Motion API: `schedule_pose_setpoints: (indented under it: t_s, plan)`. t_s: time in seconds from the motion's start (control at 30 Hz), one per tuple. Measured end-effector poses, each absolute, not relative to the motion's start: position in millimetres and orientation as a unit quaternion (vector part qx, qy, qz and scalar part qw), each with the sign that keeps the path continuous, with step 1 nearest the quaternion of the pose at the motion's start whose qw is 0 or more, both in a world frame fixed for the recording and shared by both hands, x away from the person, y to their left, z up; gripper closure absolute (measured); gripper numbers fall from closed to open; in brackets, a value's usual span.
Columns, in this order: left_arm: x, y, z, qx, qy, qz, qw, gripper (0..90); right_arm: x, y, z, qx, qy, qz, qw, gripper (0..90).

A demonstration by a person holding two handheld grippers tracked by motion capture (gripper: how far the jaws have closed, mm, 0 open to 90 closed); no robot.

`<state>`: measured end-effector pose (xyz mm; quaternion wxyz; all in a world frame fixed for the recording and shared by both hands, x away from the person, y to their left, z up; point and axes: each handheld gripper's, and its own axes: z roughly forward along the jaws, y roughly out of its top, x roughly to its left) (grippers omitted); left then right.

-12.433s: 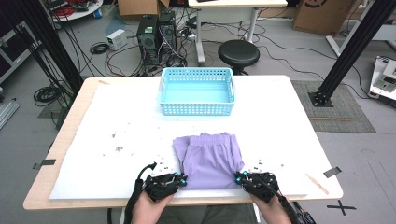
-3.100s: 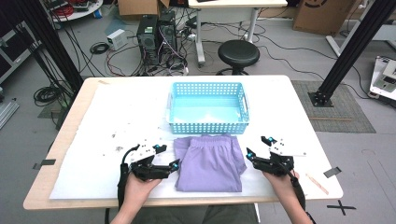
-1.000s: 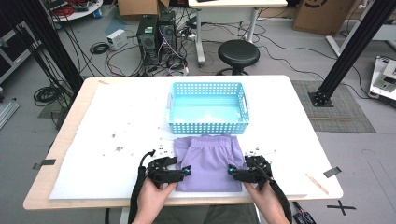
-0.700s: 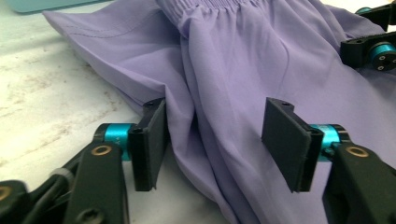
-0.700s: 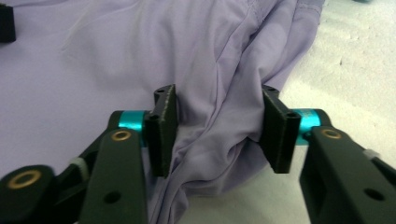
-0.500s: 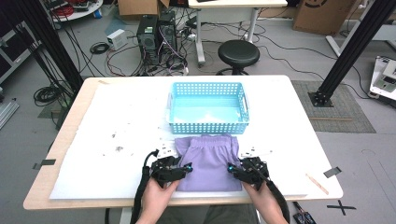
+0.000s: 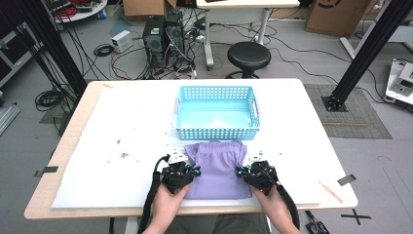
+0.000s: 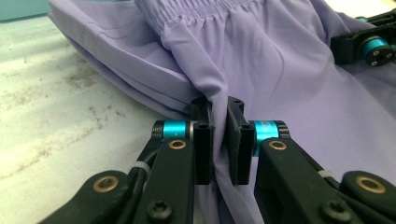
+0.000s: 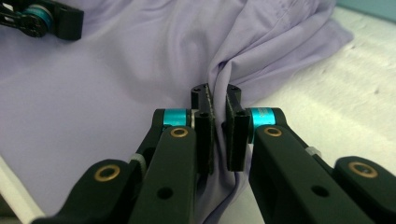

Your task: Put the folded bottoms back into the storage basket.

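Your left gripper (image 7: 187, 171) has just closed its jaws – they pinch the purple shorts' (image 7: 216, 165) nine o'clock edge; the shorts lie flat at six o'clock of the blue basket (image 7: 216, 131); your right gripper (image 7: 246, 171) has just clamped the three o'clock edge

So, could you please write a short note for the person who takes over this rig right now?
Left gripper: jaws have just closed, pinching the left edge of the folded lilac cloth shorts.
Right gripper: jaws have just closed, pinching the right edge of the shorts.
The shorts lie flat on the white table, just in front of the light-blue perforated plastic basket.
Done: both edges gripped.
Left: probably lifting the shorts into the basket.
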<state>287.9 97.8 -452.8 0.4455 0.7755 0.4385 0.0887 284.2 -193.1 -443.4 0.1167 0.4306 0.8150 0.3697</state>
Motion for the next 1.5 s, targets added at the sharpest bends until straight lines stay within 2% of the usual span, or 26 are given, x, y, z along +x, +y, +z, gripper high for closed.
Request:
schedule_pose_setpoints:
  t_s: [0.13, 0.53, 0.93, 1.2, 1.5]
  plan:
    - [290.0, 99.4, -448.7, 0.772, 0.444, 0.075, 0.448, 82.7, 281.8, -197.7, -437.8, 0.429, 0.808, 0.383, 0.125, 85.8]
    - [282.8, 106.0, -421.5, 0.775, 0.402, 0.098, 0.478, 83.7, 276.4, -203.8, -419.7, 0.412, 0.800, 0.416, 0.129, 86.6]
    - [283.0, 114.5, -362.6, 0.761, 0.353, 0.117, 0.532, 83.7, 273.0, -210.7, -372.8, 0.391, 0.777, 0.467, 0.158, 86.6]
    - [314.8, 116.9, -325.8, 0.753, 0.343, 0.141, 0.544, 83.7, 300.6, -210.0, -336.5, 0.386, 0.762, 0.490, 0.175, 86.5]
    - [381.9, 116.8, -311.8, 0.747, 0.355, 0.159, 0.539, 83.7, 370.5, -198.4, -312.4, 0.394, 0.757, 0.477, 0.209, 86.5]
